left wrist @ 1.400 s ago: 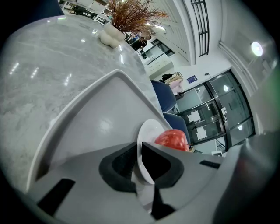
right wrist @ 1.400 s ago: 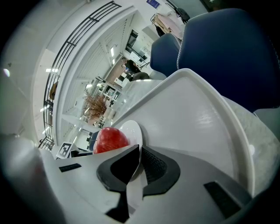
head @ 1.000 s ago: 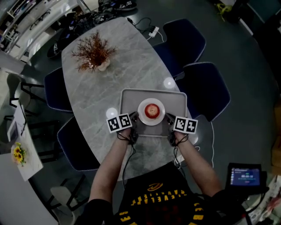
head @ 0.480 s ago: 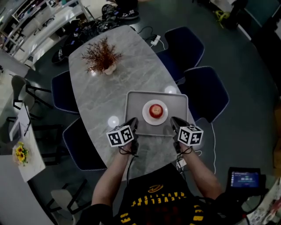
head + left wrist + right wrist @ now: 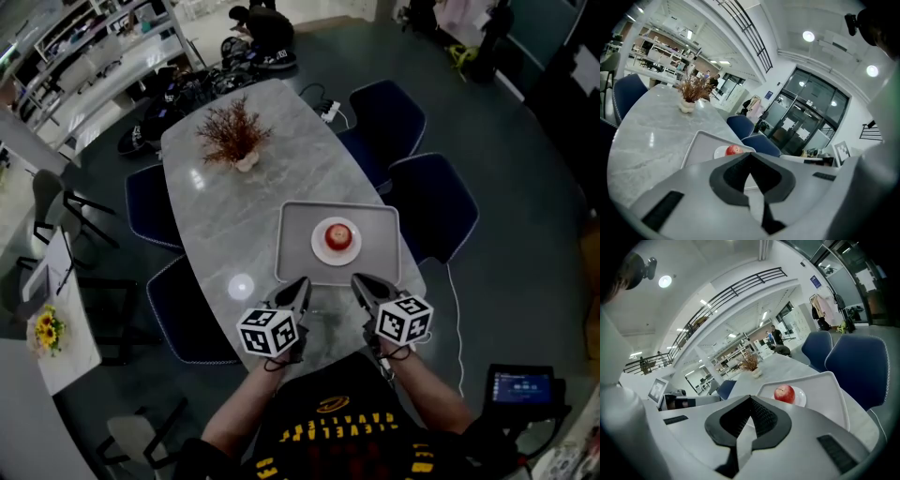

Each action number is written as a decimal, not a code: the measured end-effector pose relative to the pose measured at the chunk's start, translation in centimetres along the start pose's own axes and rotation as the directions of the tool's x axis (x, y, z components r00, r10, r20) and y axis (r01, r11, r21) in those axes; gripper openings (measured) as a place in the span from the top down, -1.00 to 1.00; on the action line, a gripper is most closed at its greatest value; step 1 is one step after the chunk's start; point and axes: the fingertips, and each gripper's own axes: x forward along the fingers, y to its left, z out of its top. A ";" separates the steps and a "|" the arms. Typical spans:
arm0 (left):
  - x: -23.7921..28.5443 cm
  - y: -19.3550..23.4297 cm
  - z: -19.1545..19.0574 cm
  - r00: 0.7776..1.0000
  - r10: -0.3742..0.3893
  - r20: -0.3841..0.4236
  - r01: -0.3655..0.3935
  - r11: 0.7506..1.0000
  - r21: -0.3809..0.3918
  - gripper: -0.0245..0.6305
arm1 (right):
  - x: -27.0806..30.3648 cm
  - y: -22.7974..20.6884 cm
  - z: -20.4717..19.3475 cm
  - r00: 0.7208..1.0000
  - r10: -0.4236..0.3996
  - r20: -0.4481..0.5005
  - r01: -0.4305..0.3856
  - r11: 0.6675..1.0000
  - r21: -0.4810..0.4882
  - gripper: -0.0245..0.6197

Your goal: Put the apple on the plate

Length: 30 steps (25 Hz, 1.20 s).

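A red apple [image 5: 338, 233] sits on a small white plate [image 5: 322, 251], which rests on a grey tray [image 5: 298, 225] on the marble table. Both grippers hover near the table's front edge, short of the tray and apart from it. My left gripper [image 5: 302, 284] is shut with nothing between its jaws. My right gripper [image 5: 359, 281] is also shut and empty. In the left gripper view the apple [image 5: 734, 150] peeks just above the closed jaw tips [image 5: 750, 154]. The right gripper view shows the apple [image 5: 784, 393] on its plate [image 5: 800, 398] beyond the closed jaws [image 5: 750, 398].
A dried plant in a pale vase [image 5: 234, 136] stands at the table's far end. Dark blue chairs [image 5: 433, 206] ring the table. Cables and a power strip [image 5: 330, 110] lie on the floor beyond. A screen device [image 5: 521, 386] sits lower right, yellow flowers [image 5: 39, 330] at left.
Both grippers have risen and drawn back from the tray's front corners toward the person. The apple, plate and tray have stayed put.
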 end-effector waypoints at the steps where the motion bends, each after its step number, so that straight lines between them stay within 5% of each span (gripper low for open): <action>1: -0.8 -1.0 0.2 1.000 -0.020 0.012 0.020 1.000 0.017 0.92 | -0.5 1.0 0.2 1.000 0.008 0.015 -0.008 1.000 0.004 0.90; 14: -9.6 -11.2 2.8 0.975 -0.159 0.154 0.118 0.962 0.247 0.92 | -6.4 11.3 2.9 0.979 0.026 0.203 -0.019 0.999 -0.034 0.90; 24: -14.8 -13.5 4.0 0.952 -0.164 0.257 0.042 0.906 0.421 0.92 | -9.6 18.9 3.1 0.932 0.106 0.347 0.014 0.945 -0.326 0.90; 30: -16.2 -12.8 2.7 0.942 -0.191 0.275 0.050 0.892 0.448 0.92 | -9.6 20.3 1.3 0.935 0.103 0.340 0.037 0.924 -0.380 0.90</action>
